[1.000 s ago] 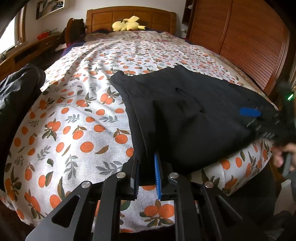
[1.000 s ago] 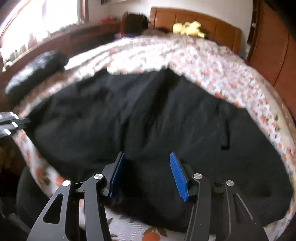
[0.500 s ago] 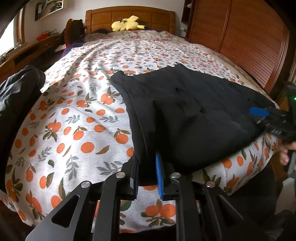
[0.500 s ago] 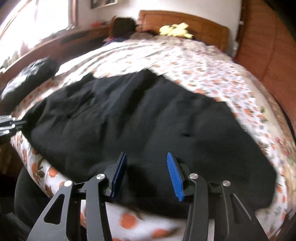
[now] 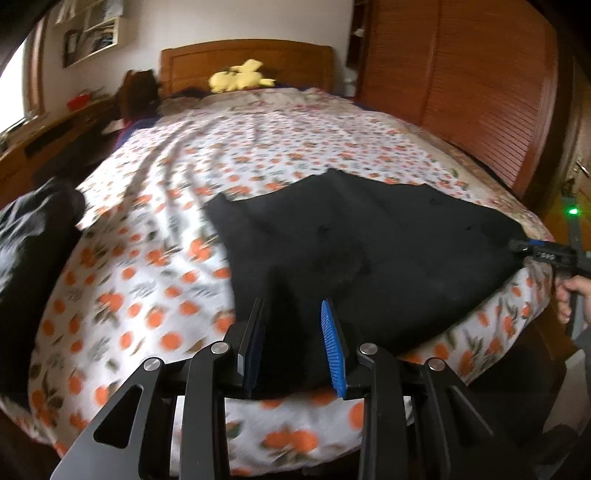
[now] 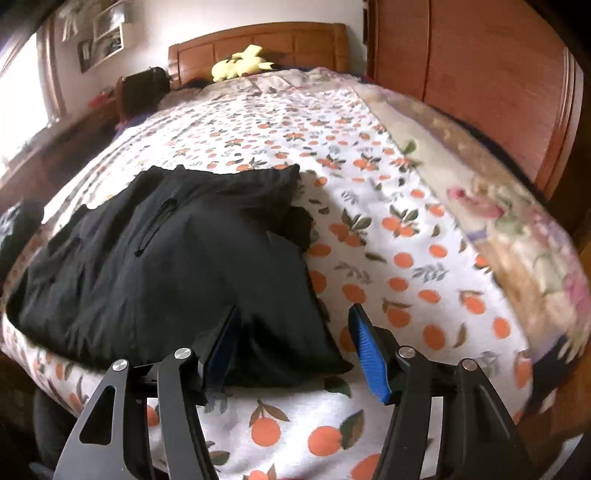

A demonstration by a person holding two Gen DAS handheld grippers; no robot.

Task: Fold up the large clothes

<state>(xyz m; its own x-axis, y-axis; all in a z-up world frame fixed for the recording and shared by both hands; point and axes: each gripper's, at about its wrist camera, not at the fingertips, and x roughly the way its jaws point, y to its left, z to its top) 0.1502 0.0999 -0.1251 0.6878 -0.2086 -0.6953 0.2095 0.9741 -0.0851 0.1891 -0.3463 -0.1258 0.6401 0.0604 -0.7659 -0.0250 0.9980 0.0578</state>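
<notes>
Black garment (image 5: 369,258) at bedspread (image 5: 147,258) near edge, claws parted

A wooden headboard (image 5: 245,62) stands ahead of me against a white wall (image 5: 236,22). Slatted wooden wardrobe doors (image 5: 491,96) run along my right. Daylight enters a window (image 6: 22,99) on my left, above a long wooden shelf (image 5: 55,140).

Yellow plush toy (image 6: 242,63) by headboard (image 6: 258,40), seemingly.
</notes>
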